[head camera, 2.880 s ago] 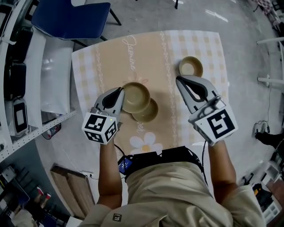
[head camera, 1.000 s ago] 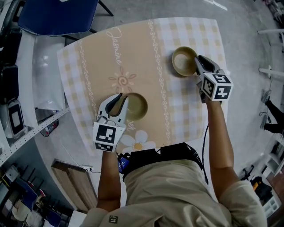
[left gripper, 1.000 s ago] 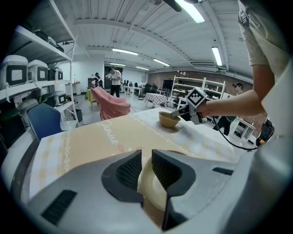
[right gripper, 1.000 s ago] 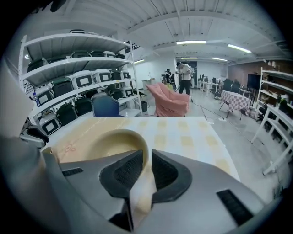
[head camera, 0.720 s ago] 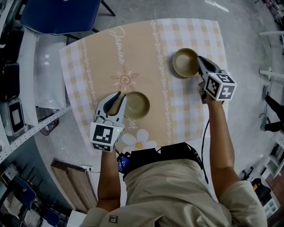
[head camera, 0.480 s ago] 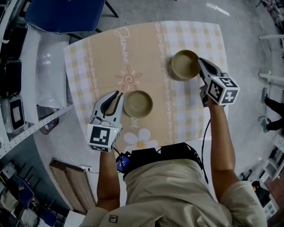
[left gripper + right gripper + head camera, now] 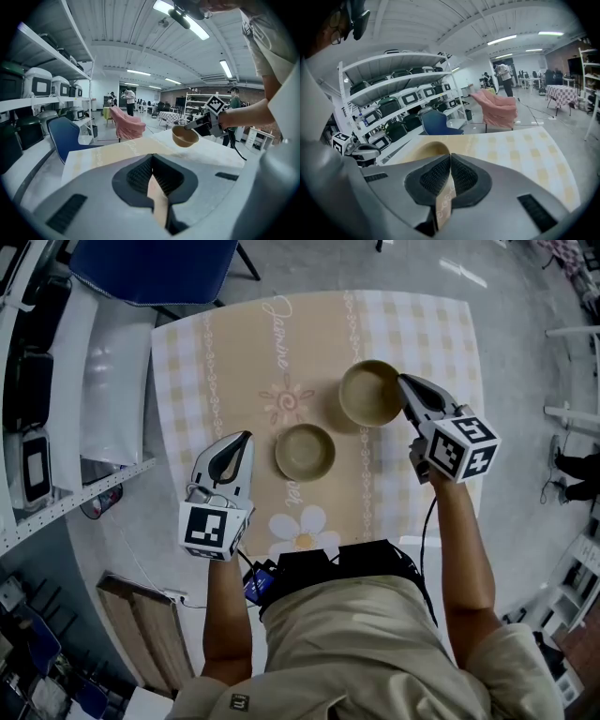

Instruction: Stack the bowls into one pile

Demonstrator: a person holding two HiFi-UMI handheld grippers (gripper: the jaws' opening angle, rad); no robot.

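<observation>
Bowls come first: the carried bowl (image 7: 370, 393) is pinched by its near rim in the jaws of the right gripper (image 7: 406, 384). The right gripper view shows the pads shut on that tan edge, with the bowl's curve rising just behind them. Seen from the left gripper view, the same bowl hangs clear of the tablecloth (image 7: 234, 362), held out level from the side. A second ago it sat on the checked right part of the cloth with the right gripper just reaching it. Now it is off the surface and has travelled inward, across the scroll border toward the middle. The left gripper (image 7: 244, 439) has its jaws pressed together on nothing, and it has backed off. Half a second ago its tips were just beside the pile (image 7: 305, 452); now there is a plain gap of cloth between them. That pile stands on the beige centre strip above the printed flower, and it reads from above as one bowl, though two went into it earlier. The way is free, so what remains is probably a short carry down-left and a level release into the pile.
</observation>
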